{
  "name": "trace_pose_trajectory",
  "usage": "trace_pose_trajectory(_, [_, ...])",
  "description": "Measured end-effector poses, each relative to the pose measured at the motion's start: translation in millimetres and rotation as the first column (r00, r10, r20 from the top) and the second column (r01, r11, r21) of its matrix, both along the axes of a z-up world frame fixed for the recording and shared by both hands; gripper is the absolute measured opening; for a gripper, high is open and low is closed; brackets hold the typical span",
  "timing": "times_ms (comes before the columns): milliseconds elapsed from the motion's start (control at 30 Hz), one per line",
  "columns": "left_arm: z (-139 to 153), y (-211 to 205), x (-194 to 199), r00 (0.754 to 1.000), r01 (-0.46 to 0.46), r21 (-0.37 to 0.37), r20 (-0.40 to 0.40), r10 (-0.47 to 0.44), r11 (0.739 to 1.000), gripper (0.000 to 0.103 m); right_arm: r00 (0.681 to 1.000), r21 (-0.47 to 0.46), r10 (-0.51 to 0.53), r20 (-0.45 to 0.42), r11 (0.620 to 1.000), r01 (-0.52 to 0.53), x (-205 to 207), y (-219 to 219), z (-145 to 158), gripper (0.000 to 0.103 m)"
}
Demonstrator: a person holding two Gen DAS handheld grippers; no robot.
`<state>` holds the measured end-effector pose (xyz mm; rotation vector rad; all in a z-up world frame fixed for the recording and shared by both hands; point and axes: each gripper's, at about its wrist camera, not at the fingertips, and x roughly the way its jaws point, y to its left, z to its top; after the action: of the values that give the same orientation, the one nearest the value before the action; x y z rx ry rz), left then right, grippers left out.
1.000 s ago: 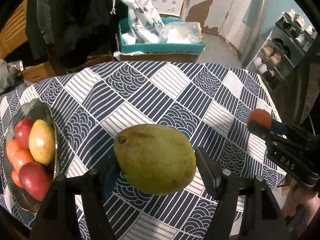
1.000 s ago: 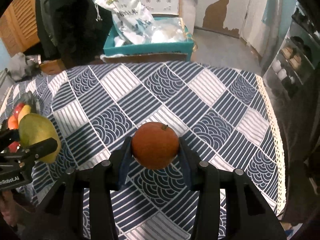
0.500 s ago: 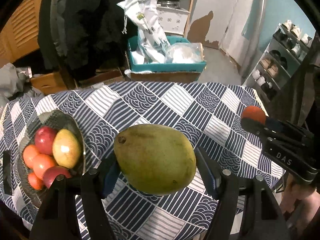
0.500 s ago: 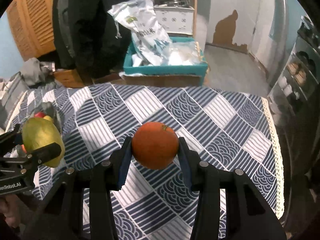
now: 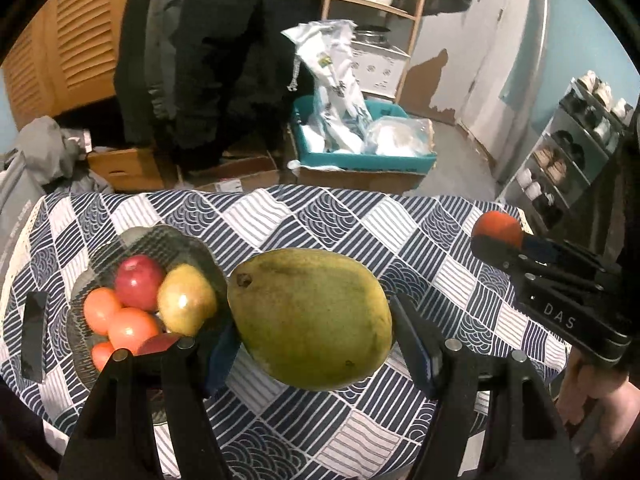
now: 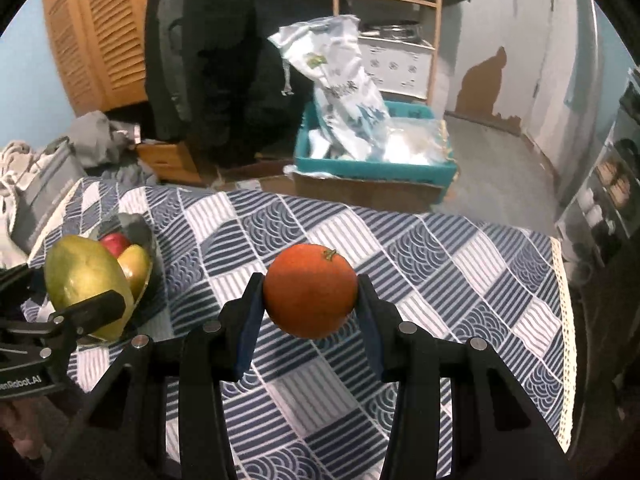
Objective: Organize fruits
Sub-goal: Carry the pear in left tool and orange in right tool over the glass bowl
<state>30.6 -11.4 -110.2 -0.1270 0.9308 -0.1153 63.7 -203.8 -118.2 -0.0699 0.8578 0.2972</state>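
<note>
Both grippers are matte black with blue pads, silver screw heads, and white lettering on the right gripper [image 5: 496,240]

One green mango [image 5: 310,316] and one orange [image 6: 310,296] are held. One bowl [image 5: 160,240] holds six fruits.

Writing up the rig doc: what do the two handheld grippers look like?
Both are matte black. The left gripper and right gripper have angular black fingers with silver pins and blue pads. White lettering marks the bodies: "DAS" on the right, "...nRobot.AI" on the left. No cables show.
</note>
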Motion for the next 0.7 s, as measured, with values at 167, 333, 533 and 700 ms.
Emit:
trace_pose_trajectory(167, [2.6,17.9,-2.1,0.999,-0.030,0.003,0.010,0.030,1.000,0.073,0.999,0.001,0.033,0.011,0.999,-0.033,2.0,20.6,5.3,0.043])
trace_pose_trajectory(333, [4.0,37.1,-5.5,0.998,-0.066,-0.002,0.013,0.066,0.998,0.073,0.998,0.000,0.066,0.016,0.998,-0.066,3.6,41.7,9.1,0.043])
trace_pose_trajectory(533, [2.3,62.2,-11.0,0.994,-0.111,0.001,0.010,0.111,0.994,0.073,0.994,0.001,0.112,0.015,0.994,-0.112,6.4,71.4,11.5,0.043])
trace_pose_trajectory(700, [-1.1,84.2,-14.3,0.989,-0.148,0.008,0.001,0.148,0.989,0.073,0.989,0.008,0.146,0.010,0.989,-0.146,9.4,93.1,11.9,0.043])
